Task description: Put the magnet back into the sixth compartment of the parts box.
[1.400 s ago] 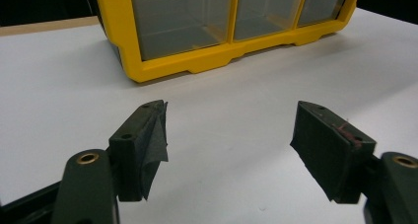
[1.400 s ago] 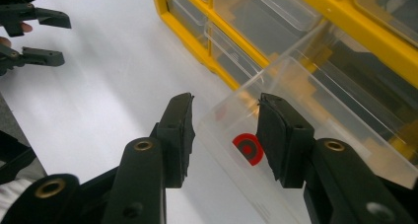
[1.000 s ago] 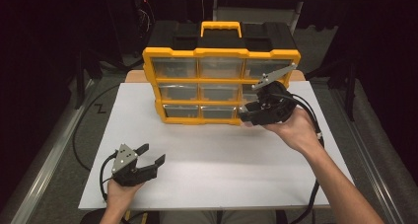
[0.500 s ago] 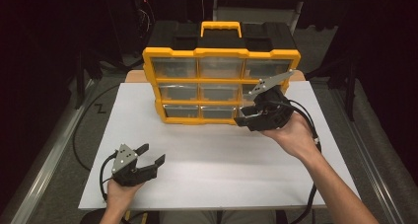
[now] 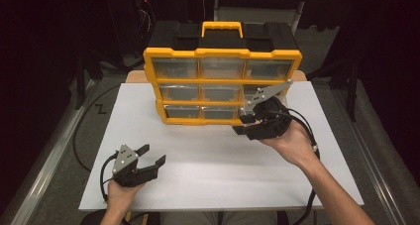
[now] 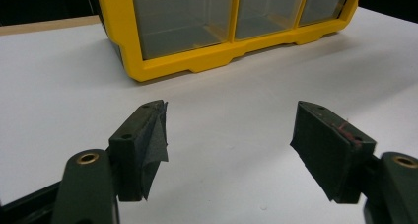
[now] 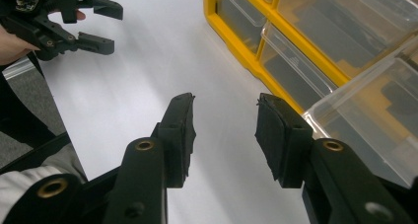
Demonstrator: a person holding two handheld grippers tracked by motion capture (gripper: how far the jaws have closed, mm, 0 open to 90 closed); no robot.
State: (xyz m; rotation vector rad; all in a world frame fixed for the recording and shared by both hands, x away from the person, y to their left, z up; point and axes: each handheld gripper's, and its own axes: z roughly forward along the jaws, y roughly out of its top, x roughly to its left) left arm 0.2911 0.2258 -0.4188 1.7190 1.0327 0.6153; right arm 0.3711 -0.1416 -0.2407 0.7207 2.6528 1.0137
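Observation:
A yellow organizer [image 5: 222, 53] with clear drawers and a black top stands at the back of the white tabletop [image 5: 213, 160]. My right gripper [image 5: 242, 125] hovers at its lower right corner, turned to the left, its jaws a moderate gap apart with nothing between them [image 7: 224, 120]. Just right of those jaws, a clear drawer [image 7: 367, 103] juts out from the yellow frame. Near the front left, my left gripper [image 5: 154, 154] rests wide open over bare white surface [image 6: 229, 130], facing the organizer's lower left corner [image 6: 143, 68].
The organizer's yellow carry handle [image 5: 222, 26] rises at its top. Black cables [image 5: 309, 136] trail from both grippers. A metal rail [image 5: 44, 170] runs along the table's left side. In the right gripper view the left gripper [image 7: 106, 26] appears farther off.
The right gripper has shifted a little to the left and toward the person, away from the organizer's lower right drawer. The left gripper has stayed put.

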